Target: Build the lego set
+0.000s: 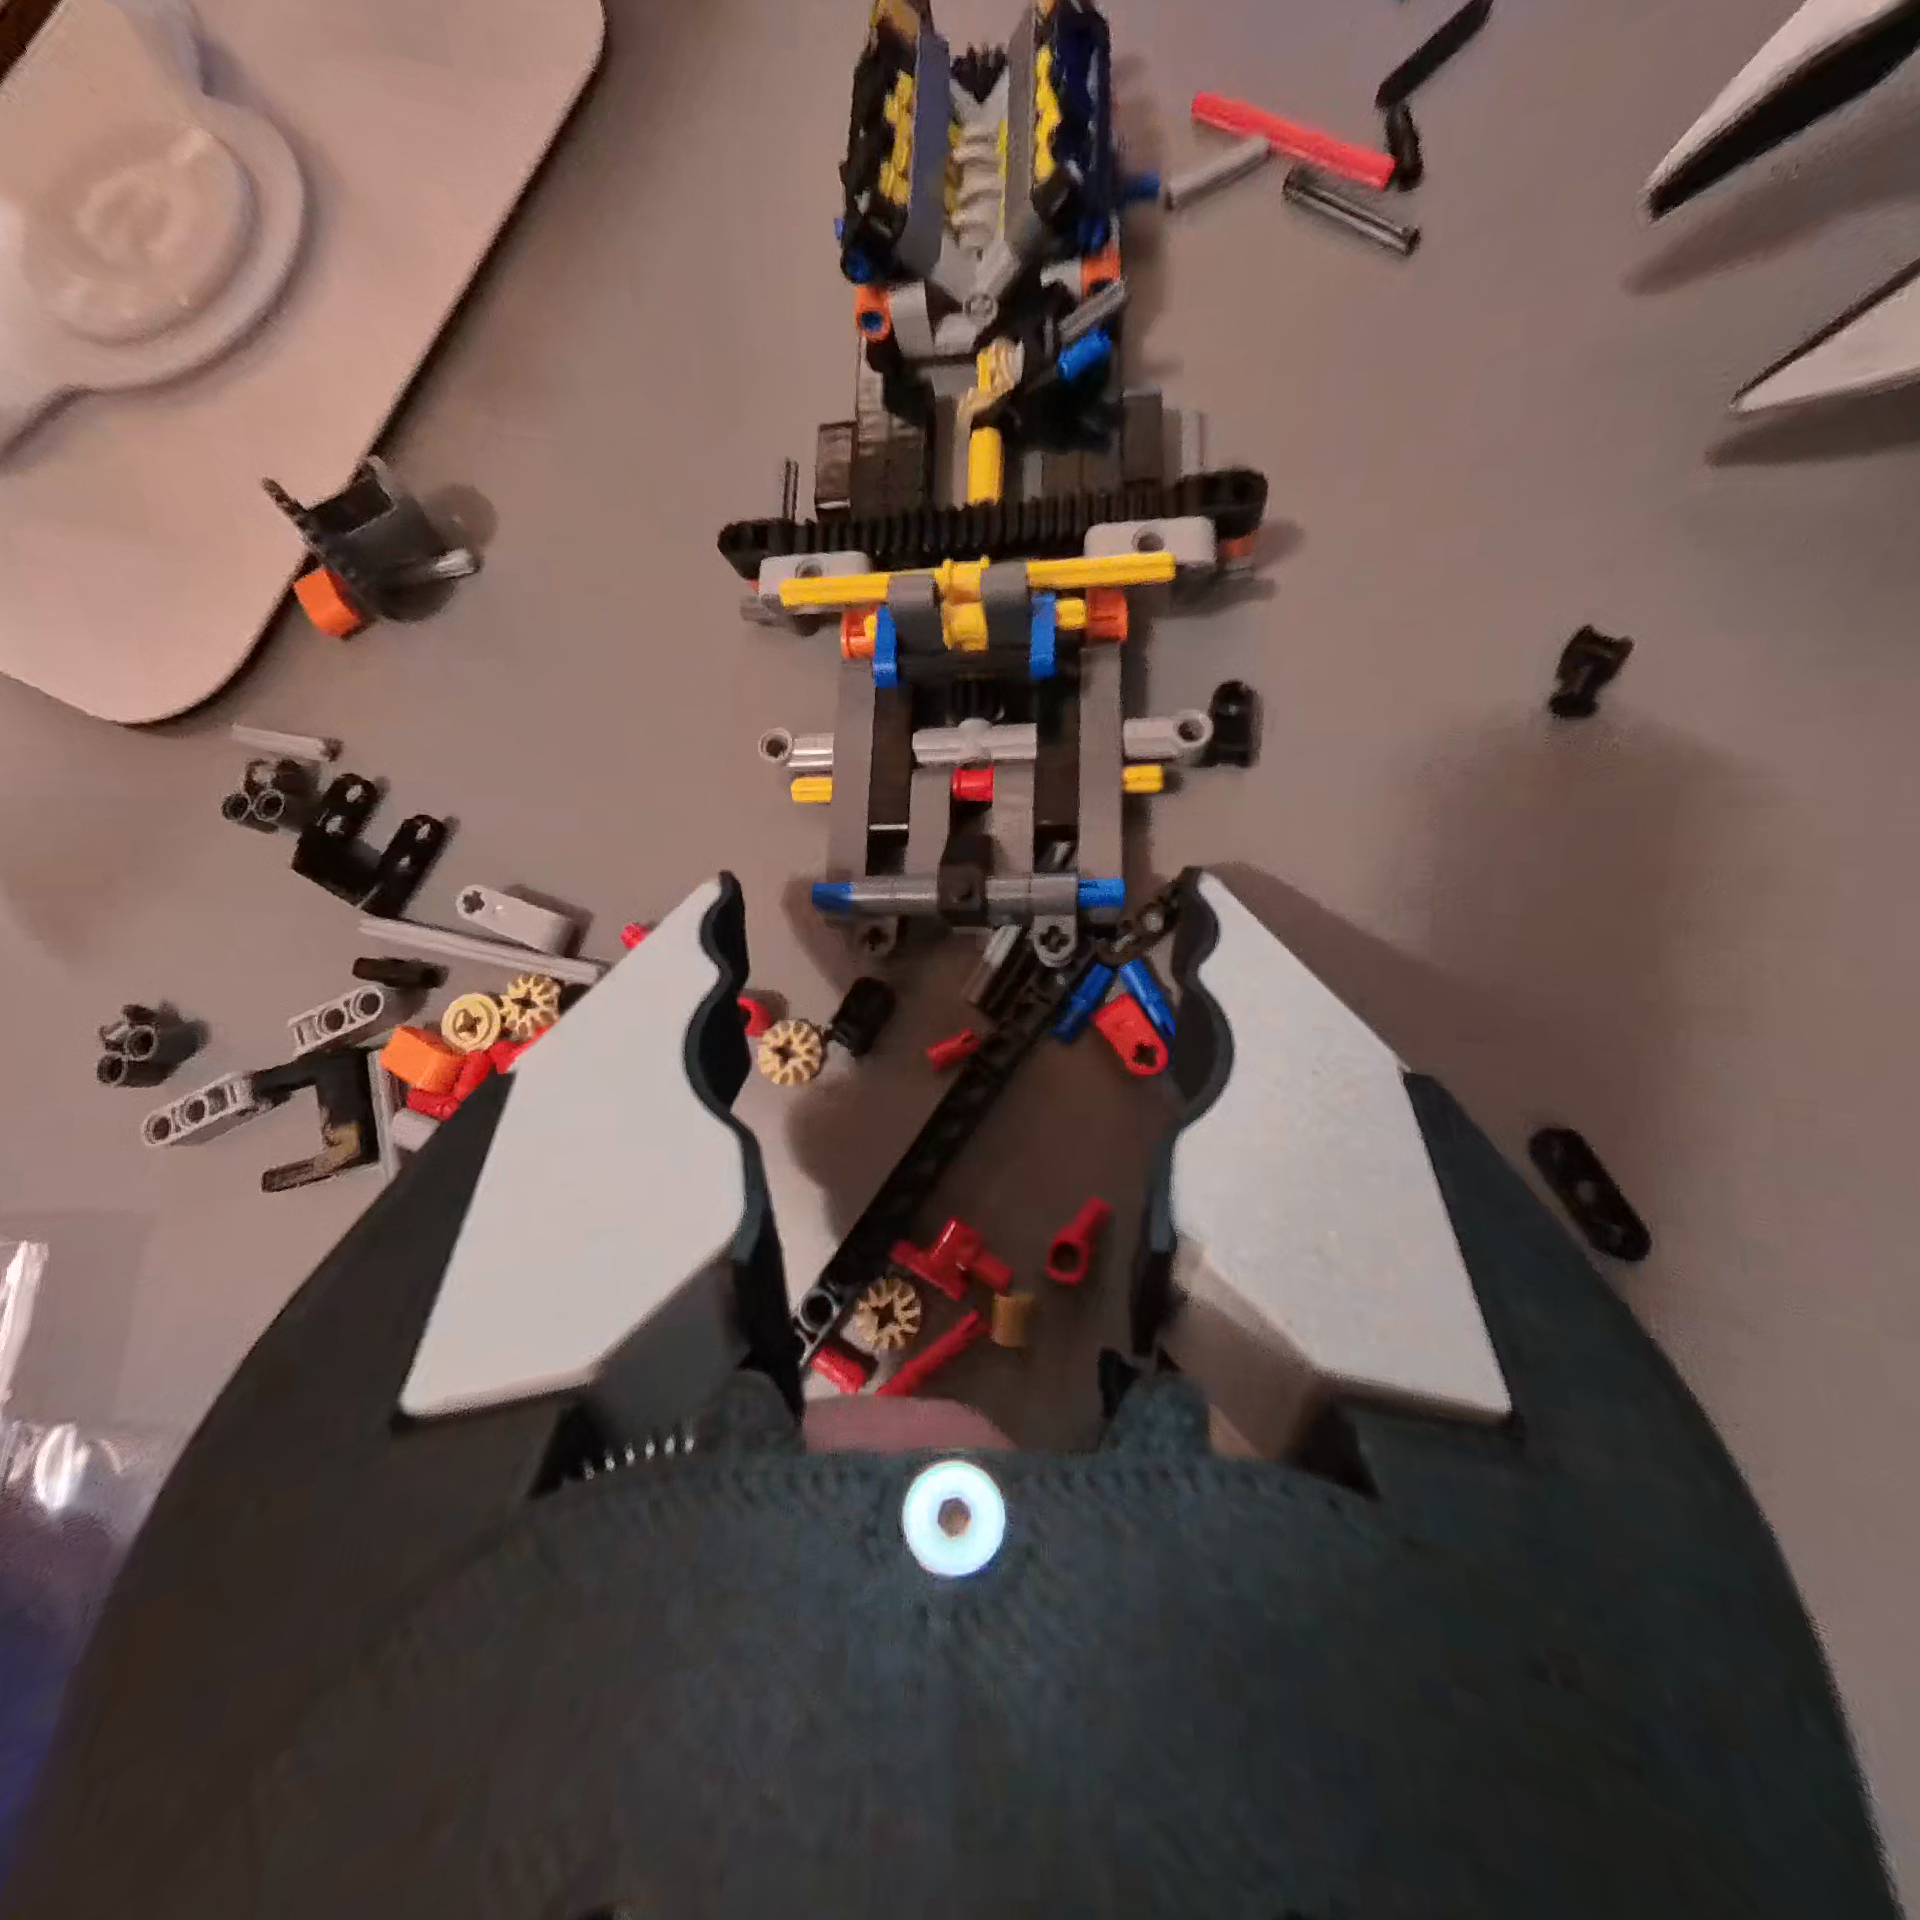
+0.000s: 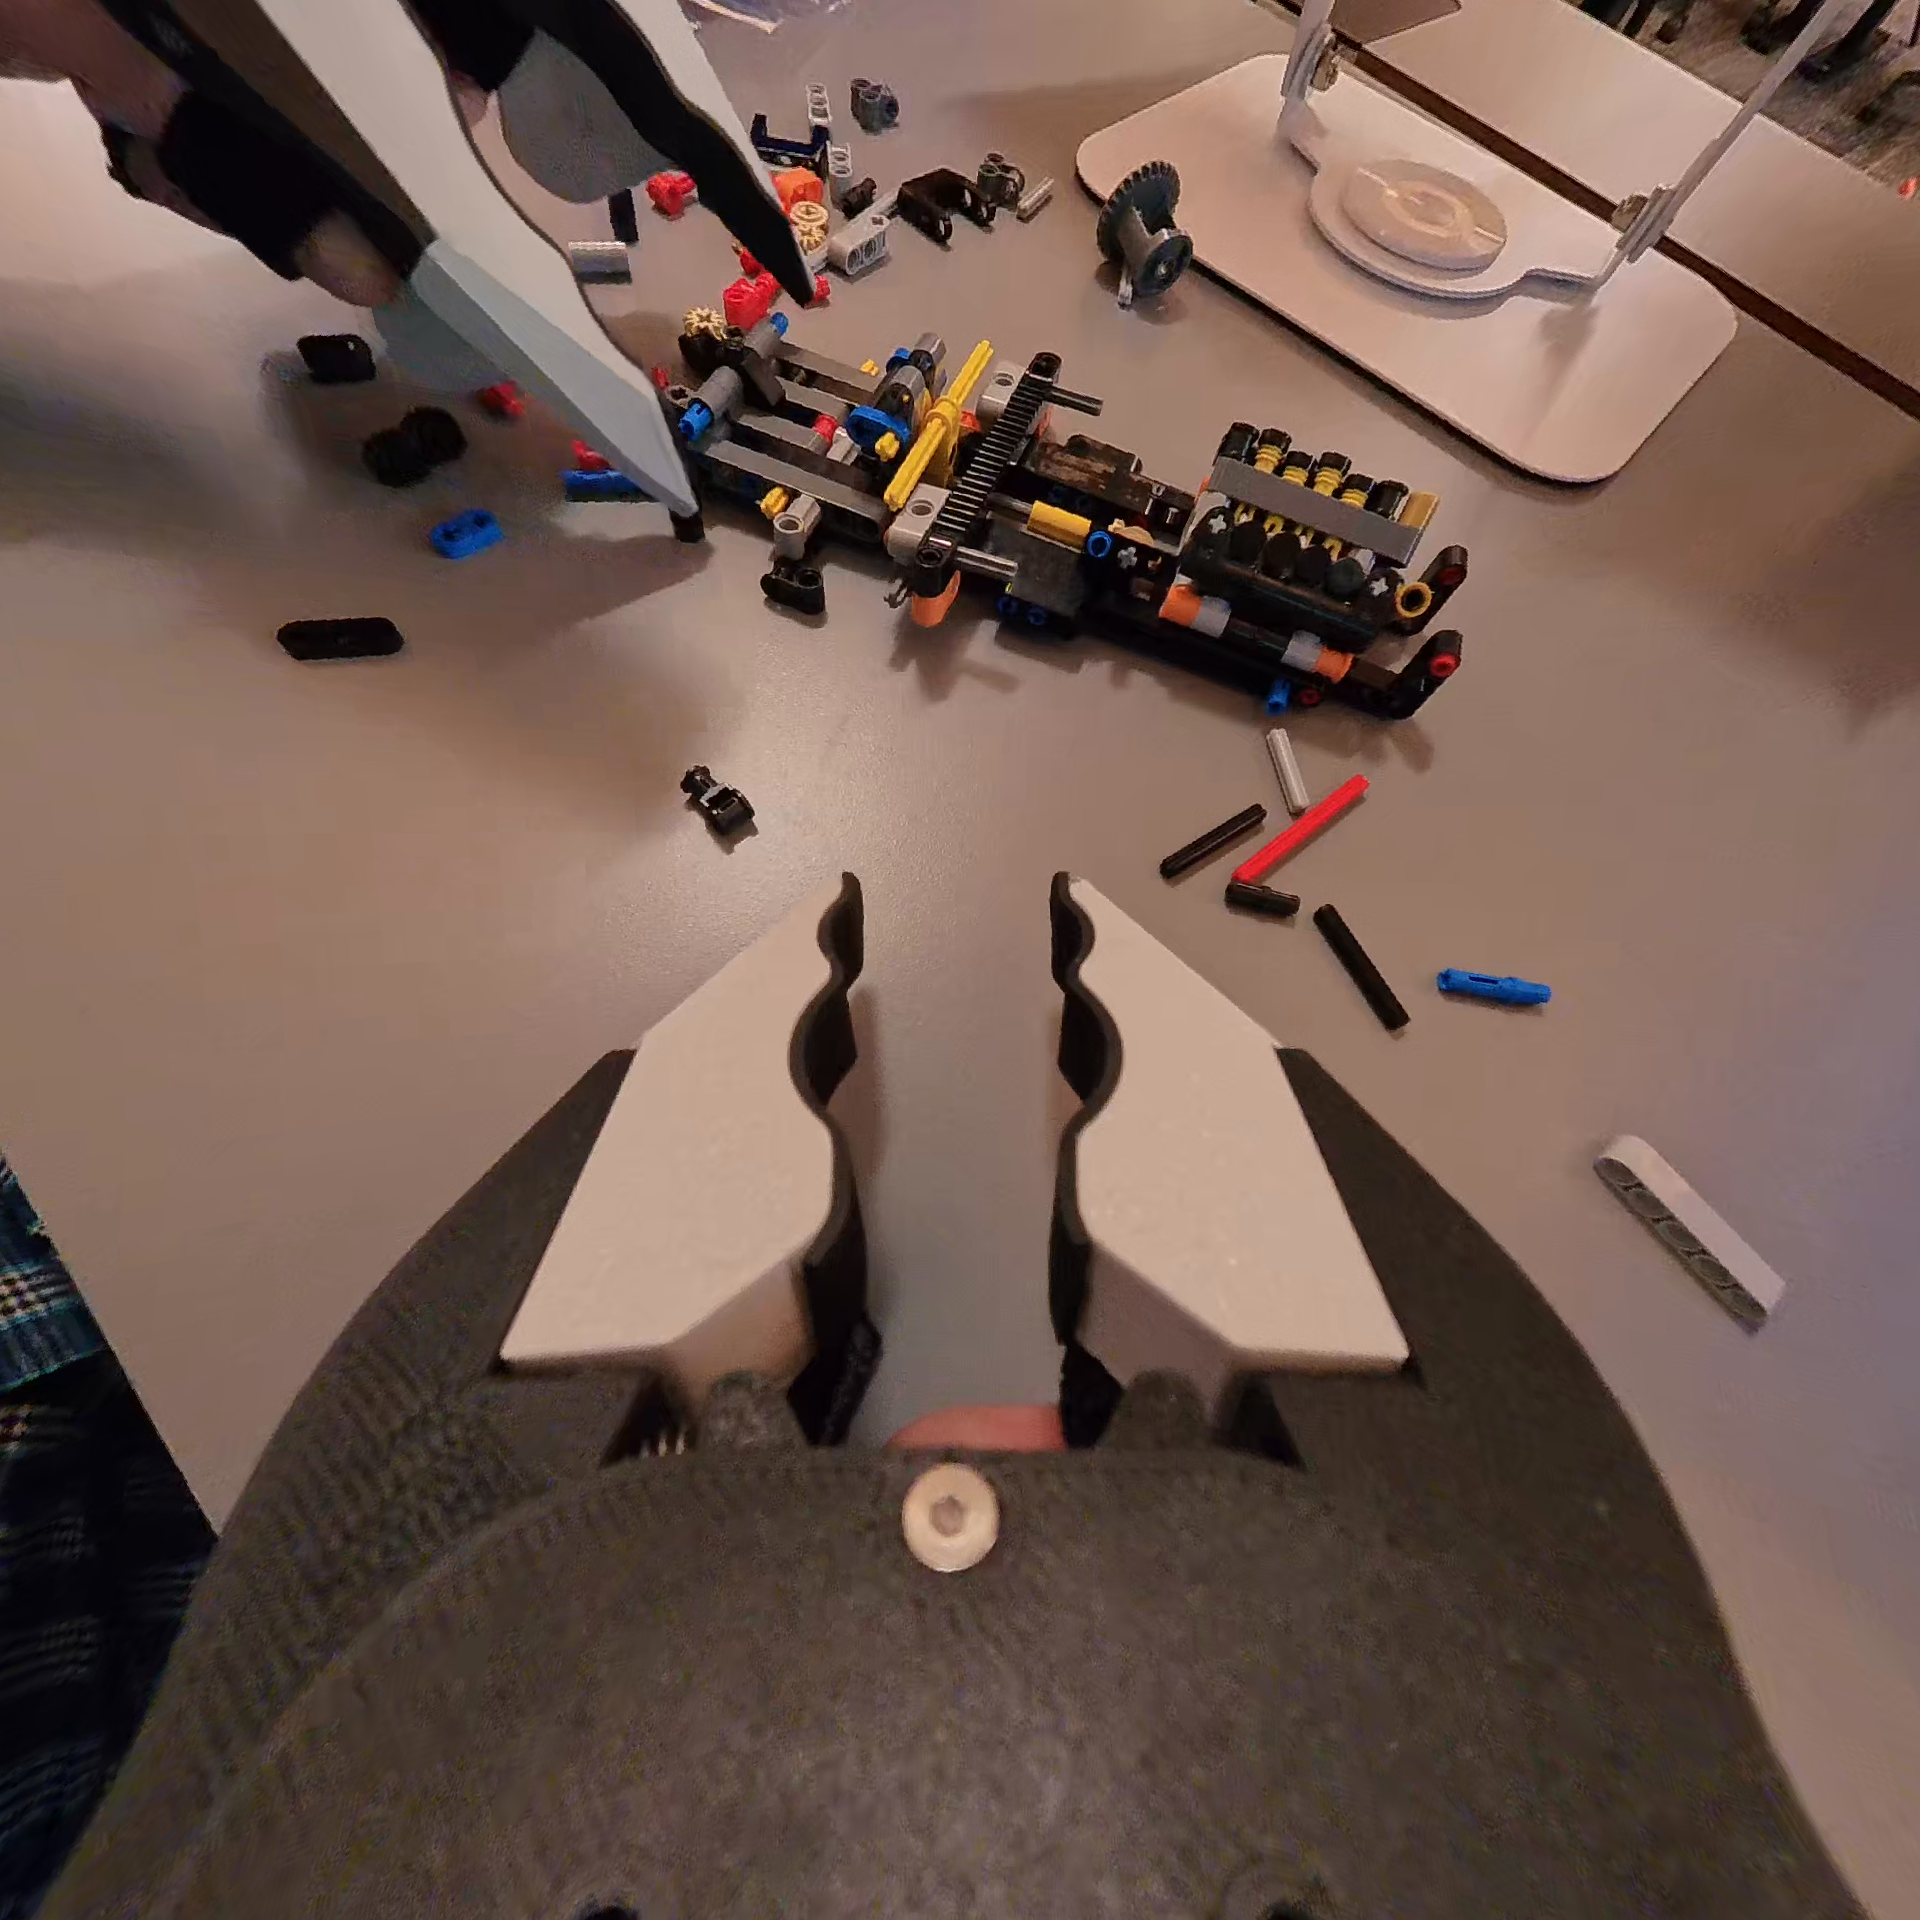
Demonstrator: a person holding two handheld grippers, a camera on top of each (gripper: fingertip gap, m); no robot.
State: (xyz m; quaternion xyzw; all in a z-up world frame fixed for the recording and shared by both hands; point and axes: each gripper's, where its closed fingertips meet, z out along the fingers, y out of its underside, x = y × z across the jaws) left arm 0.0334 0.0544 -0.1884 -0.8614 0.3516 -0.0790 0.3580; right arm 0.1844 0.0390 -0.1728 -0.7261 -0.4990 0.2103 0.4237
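The part-built lego chassis [image 1: 971,665] lies lengthwise on the grey table, its engine block at the far end. It also shows in the right wrist view [image 2: 1049,499]. My left gripper [image 1: 961,909] is open and low over the table, its fingertips either side of the chassis's near end. A long black beam [image 1: 966,1132] lies diagonally between its fingers among small red pins and tan gears, gripped by neither. My right gripper [image 2: 956,894] is open and empty over bare table, well short of the chassis. The left gripper [image 2: 743,405] shows in the right wrist view at the upper left.
Loose pieces lie left of the chassis [image 1: 343,987]. Black, red and grey axles [image 2: 1299,831], a blue pin [image 2: 1493,987] and a grey beam [image 2: 1688,1231] lie near the right gripper. A white stand base [image 2: 1455,312] with a gear assembly [image 2: 1143,239] beside it sits behind the chassis. To the white stand base [image 2: 1455,312]: left tips about 25 centimetres, right tips about 30 centimetres.
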